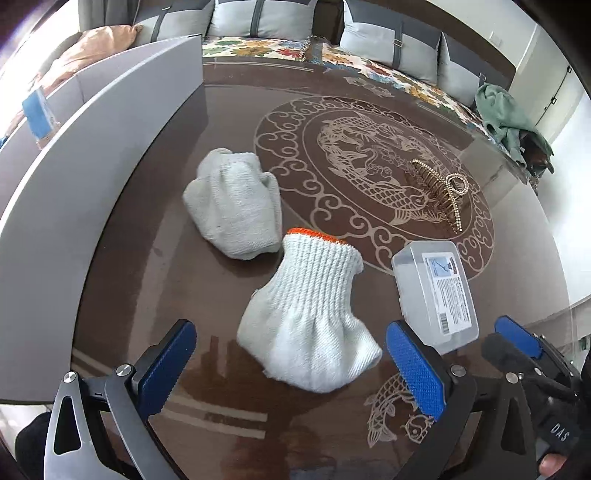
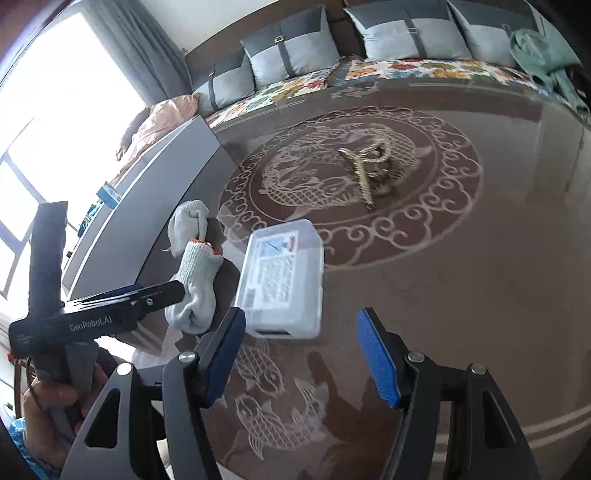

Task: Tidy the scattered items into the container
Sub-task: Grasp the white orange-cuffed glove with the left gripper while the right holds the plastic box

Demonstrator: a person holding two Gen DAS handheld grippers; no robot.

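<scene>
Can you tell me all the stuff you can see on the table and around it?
White knitted cotton work gloves: 2, white; one with an orange cuff just ahead of the left gripper, one plain further off, near the bin wall.
Clear plastic box with a printed label: 1, see-through; right of the orange-cuffed glove.
Gold claw hair clip: 1, gold; on the fish medallion.
Grey storage container: 1, grey; left edge of the table.
Brown glass-topped table with fish pattern: 1, brown.
Grey sofa cushions: several, behind the table.
Green cloth: 1, on the sofa.
Left gripper: black with blue pads, open.
Right gripper: black with blue pads, open.
</scene>
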